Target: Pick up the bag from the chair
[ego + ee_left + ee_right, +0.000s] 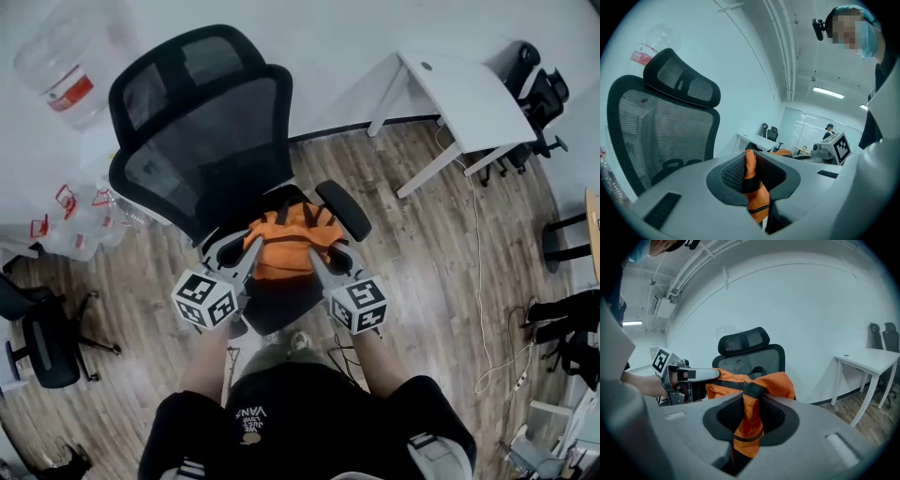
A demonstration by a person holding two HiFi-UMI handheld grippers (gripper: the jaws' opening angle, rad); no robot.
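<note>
A: Jaw state, both sides?

B: left gripper [251,247]: jaws closed on a fold of the orange fabric bag w/ black straps [286,240]. In its own view, cloth + one black strap are pinched btwn the pads. right gripper [316,259]: same. Its jaws are clamped on orange cloth, w/ a black strap crossing just above the pads.

A: Bag pos?

B: It's slung btwn the 2 grippers, left gripper on its left edge, right gripper on its right edge. It sits over the seat of the black mesh-back office chair [211,131], in front of the backrest. The black padded armrest [343,210] is just beside it on the right. Loose cloth hangs below each jaw pair. Can't tell whether the bag's underside touches the seat; no view shows that.

A: Grippers' attitude?

B: Both point toward the backrest, roughly level, marker cubes nearest the person.

A: Surroundings?

B: White rectangular desk [469,94] is well apart on the right, on the wood-plank floor [422,253]. Clear plastic water jug w/ red label [66,61] is by the wall, behind-left of the chair. Thin white cable [483,281] trails across the floor at right.
</note>
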